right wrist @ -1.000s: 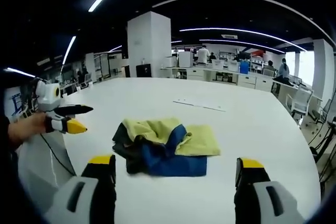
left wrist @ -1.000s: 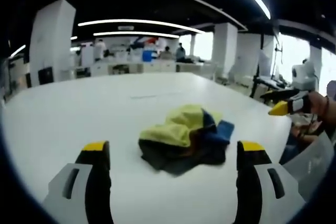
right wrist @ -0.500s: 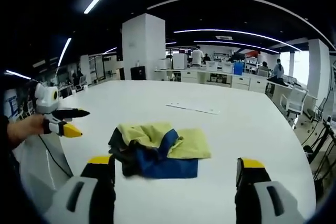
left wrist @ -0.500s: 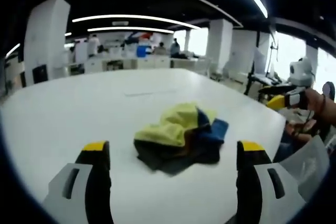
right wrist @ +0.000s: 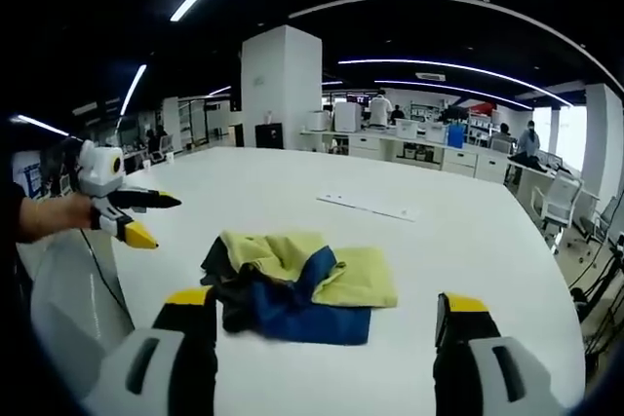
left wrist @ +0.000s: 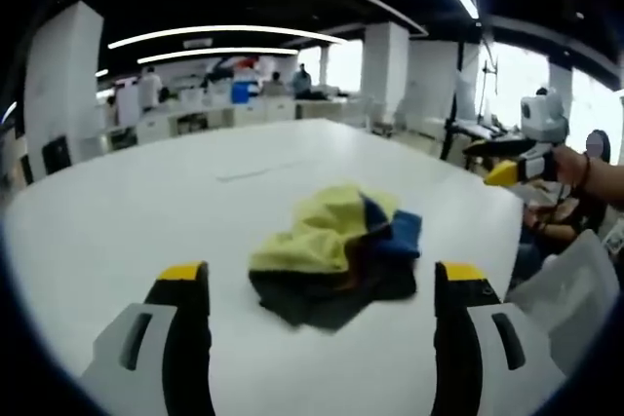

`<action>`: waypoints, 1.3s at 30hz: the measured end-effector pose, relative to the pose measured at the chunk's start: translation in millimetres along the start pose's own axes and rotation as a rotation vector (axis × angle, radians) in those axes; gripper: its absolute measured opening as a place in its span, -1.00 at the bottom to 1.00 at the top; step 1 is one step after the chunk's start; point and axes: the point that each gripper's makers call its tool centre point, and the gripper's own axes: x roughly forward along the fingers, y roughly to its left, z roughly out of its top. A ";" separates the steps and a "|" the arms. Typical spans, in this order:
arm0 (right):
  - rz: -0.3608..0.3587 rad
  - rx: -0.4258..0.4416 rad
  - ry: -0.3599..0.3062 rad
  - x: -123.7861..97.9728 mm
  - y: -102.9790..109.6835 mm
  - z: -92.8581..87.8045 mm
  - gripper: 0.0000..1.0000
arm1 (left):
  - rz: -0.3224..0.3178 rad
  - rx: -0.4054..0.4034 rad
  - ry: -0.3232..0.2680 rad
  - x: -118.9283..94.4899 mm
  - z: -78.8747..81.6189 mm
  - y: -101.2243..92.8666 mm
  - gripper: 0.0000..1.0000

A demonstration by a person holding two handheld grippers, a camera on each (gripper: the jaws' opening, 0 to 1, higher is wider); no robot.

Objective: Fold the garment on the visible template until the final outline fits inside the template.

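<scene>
White and broad, the bench [right wrist: 468,231] sits in an open-plan office under ceiling light strips, with people at desks far behind. On it the garment [left wrist: 336,252] lies crumpled in a heap of yellow, blue and dark cloth, not yet spread or folded. In the left gripper view it sits at about 12 o'clock from the left gripper [left wrist: 322,284], just ahead of the gap between its jaws, which stand wide apart and hold nothing. In the right gripper view the garment [right wrist: 297,284] again lies dead ahead of the right gripper [right wrist: 327,304], whose jaws are likewise spread and empty; its long axis runs from 9 to 3 o'clock across that view. Both grippers look about equally near, so neither has a clear advantage. A thin flat strip [right wrist: 369,206] lies beyond the heap at 12 o'clock; whether it marks the template I cannot tell. No containers are on the bench.
</scene>
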 end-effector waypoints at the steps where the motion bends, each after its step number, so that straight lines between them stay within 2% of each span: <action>1: 0.003 -0.003 0.000 1.1 0.1 0.0 0.77 | -0.001 0.001 0.004 1.0 -1.0 0.6 0.80; 4: 0.029 -0.045 -0.005 15.7 2.3 -0.7 0.66 | -0.009 0.014 0.017 11.0 -8.0 5.4 0.69; 10: 0.065 -0.071 0.020 41.3 3.3 -12.5 0.46 | -0.046 0.000 0.024 26.7 -16.9 3.7 0.49; 13: 0.075 -0.070 0.043 53.3 1.9 -21.8 0.38 | -0.065 0.008 0.056 34.4 -27.0 1.7 0.39; 18: 0.094 -0.066 0.065 70.7 0.7 -32.8 0.26 | -0.083 0.013 0.075 43.9 -36.0 -0.7 0.25; 20: 0.097 -0.066 0.078 76.8 -0.6 -38.0 0.22 | -0.098 -0.018 0.091 48.5 -41.2 -2.5 0.20; 25: 0.111 -0.086 0.105 87.6 0.1 -50.0 0.12 | -0.109 -0.015 0.119 57.5 -51.8 -5.6 0.17; 31: 0.125 -0.172 0.136 100.1 3.7 -60.4 0.01 | -0.108 -0.016 0.134 65.1 -59.7 -3.5 0.02; 36: 0.152 -0.199 0.144 109.2 8.8 -64.8 -0.15 | -0.104 0.026 0.148 71.1 -63.4 -2.5 -0.21; 39: 0.172 -0.231 0.146 114.7 13.8 -67.6 -0.21 | -0.115 0.031 0.138 74.9 -63.5 -6.4 -0.27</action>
